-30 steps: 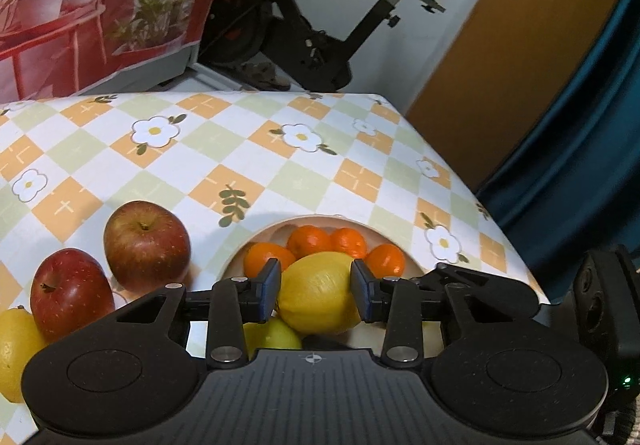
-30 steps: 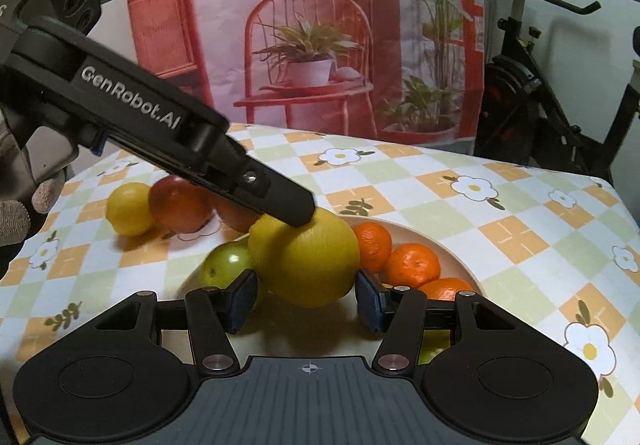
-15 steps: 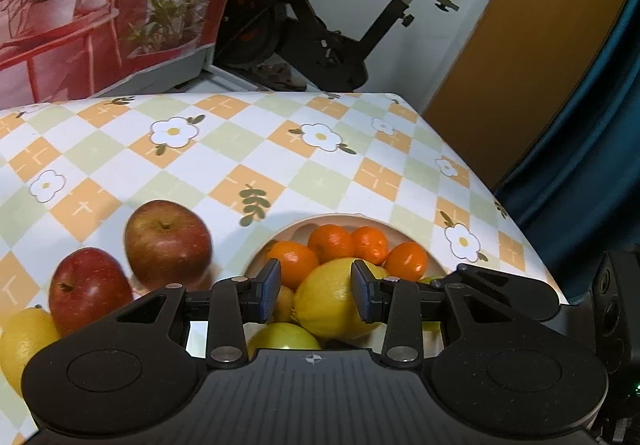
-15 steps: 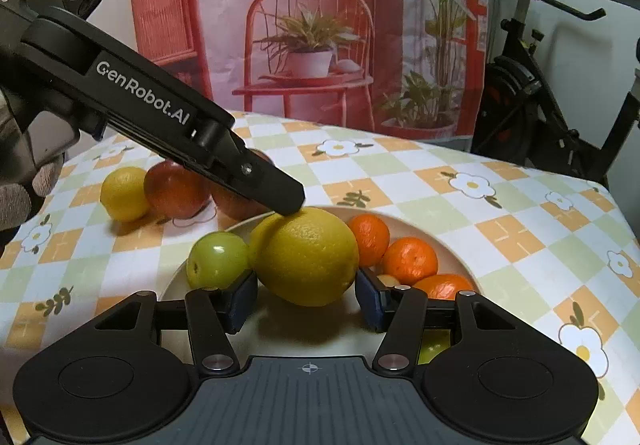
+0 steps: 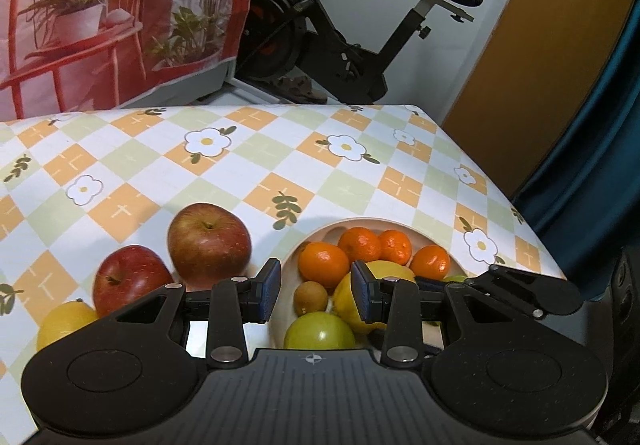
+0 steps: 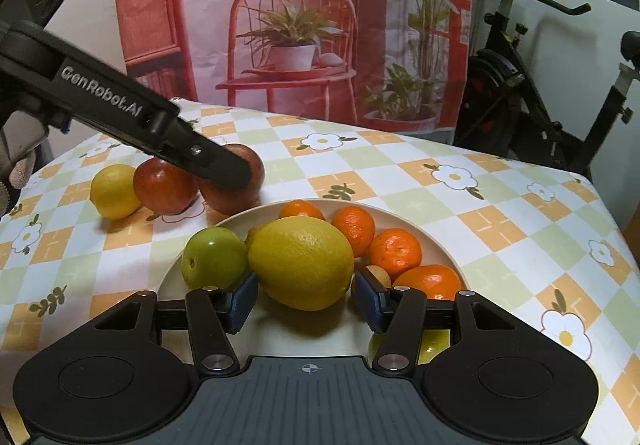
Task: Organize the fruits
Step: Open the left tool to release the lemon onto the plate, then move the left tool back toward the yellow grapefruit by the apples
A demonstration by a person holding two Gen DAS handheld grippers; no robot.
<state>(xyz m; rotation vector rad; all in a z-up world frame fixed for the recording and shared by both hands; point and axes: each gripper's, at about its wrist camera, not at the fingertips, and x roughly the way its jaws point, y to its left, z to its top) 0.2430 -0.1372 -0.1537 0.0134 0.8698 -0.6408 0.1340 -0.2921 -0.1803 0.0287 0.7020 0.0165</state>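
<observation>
Nearest you in the right wrist view, your right gripper (image 6: 305, 299) has its jaws spread, one pad on either side of the large lemon (image 6: 301, 262). The lemon lies in the beige bowl (image 6: 436, 241), and whether the pads actually touch its skin is hard to make out; they look just clear of it. Below the right finger a yellow-green fruit (image 6: 430, 345) is mostly hidden by the gripper frame, so you cannot tell what it is. A small pale fruit (image 6: 378, 275) peeks out just behind the right pad, also largely covered.

In the left wrist view, your left gripper (image 5: 314, 291) is spread too, with nothing pinched; between its pads you see only the bowl's contents lower down. The green apple (image 5: 320, 331) is cut off at its bottom by the gripper body, a small brown fruit (image 5: 310, 297) sits just behind it, and the lemon is half hidden behind the right finger there.

Farther into the bowl lie the mandarins (image 6: 394, 251), crowded against the far rim. One of them is partly covered behind the lemon.

Outside the bowl, on the checked tablecloth (image 5: 348, 185), two red apples (image 5: 208, 241) stand side by side touching, with a small lemon (image 6: 114, 191) beside them. In the right wrist view the left gripper's finger crosses in front of the nearer apple and hides part of it.

Beyond the table stand an exercise bike (image 5: 340, 41) and a printed backdrop (image 6: 296, 25).
</observation>
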